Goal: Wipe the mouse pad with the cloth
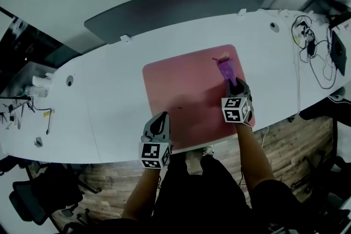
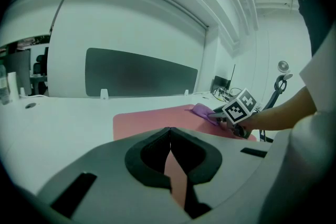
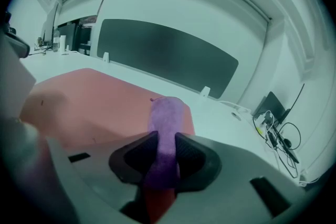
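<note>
Pad [image 1: 186, 96]: pink, flat on the white table [image 1: 109, 85]
Cloth [image 3: 167, 110]: purple, lying on the pad near its far right corner
Right gripper [image 3: 164, 140]: jaws clamped on the cloth's near end, over the pad's right side
Left gripper [image 2: 169, 139]: jaws together with nothing between, at the pad's near left corner

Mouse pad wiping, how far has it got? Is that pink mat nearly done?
Done: the right gripper has the purple cloth clamped between its jaws. In hand: the cloth lies on the pink mouse pad near its far right corner. The left gripper, shut and empty, sits at the pad's near edge. Left: the pad shows no wipe marks, so how much remains cannot be told.
</note>
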The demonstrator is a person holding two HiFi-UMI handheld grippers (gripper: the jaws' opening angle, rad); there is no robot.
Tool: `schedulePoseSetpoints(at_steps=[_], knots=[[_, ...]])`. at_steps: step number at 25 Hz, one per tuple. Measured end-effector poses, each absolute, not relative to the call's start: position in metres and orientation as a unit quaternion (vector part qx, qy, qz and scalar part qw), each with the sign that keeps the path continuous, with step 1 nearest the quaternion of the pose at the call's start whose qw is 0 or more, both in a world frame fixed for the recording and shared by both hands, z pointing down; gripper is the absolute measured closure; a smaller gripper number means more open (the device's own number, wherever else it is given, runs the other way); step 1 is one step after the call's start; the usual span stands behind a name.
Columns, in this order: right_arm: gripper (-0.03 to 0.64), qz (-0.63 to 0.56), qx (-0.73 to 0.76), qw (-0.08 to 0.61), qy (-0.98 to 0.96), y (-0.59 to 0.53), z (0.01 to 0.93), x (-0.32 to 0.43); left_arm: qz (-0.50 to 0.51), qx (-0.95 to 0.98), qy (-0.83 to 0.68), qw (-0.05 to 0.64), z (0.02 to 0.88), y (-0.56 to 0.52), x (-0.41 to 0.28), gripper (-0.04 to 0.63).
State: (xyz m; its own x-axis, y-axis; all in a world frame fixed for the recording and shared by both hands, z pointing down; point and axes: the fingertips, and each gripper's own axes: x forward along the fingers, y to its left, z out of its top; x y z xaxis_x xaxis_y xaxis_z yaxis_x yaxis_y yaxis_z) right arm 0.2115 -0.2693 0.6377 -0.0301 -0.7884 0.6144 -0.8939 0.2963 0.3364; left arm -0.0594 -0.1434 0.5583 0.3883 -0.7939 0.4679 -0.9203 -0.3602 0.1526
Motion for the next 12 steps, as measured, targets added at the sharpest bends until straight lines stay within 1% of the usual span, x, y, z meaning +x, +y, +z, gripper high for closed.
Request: schedulePoseSetpoints(at_steps=[8,12], knots=[[0.505,0.086,0.631,0.365,-0.679,-0.276,0.640,0.275,0.174,0.804,-0.532,0.200,0.567,-0.133,-0.053,0.574],[0.505,0.080,0.630,0.371,-0.678,-0.277,0.641,0.283,0.185,0.799,-0.535,0.203,0.570,-0.126,-0.057,0.574]])
